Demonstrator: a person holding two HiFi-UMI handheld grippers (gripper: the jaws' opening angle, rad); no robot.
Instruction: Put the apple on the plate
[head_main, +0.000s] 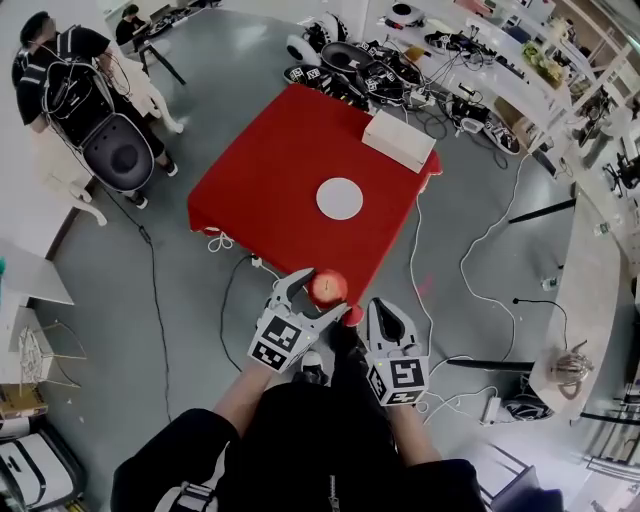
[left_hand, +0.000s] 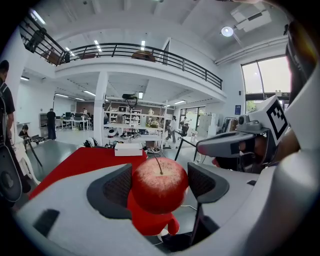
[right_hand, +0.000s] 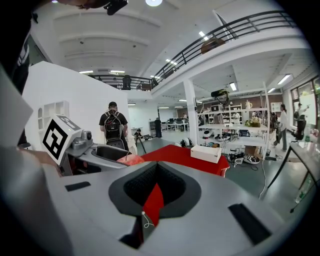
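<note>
Low centre in the head view, our grey left gripper (head_main: 320, 294) pinches the round red apple (left_hand: 159, 184), while our right gripper (right_hand: 156, 187) sits pressed together.

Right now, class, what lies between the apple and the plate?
Only bare red tablecloth. The head view shows nothing standing between the apple and the plate.

Your count, operator:
- Grippers, two: left gripper (head_main: 312, 298) and right gripper (head_main: 384, 318).
- Apple (head_main: 327, 287), one.
- White plate (head_main: 340, 198), one.
- Red-covered table (head_main: 270, 170), one.
- White box (head_main: 398, 140), one.
- Other people at the head view's upper left, two: a standing person (head_main: 70, 70) and a person at the far desk (head_main: 130, 25).
</note>
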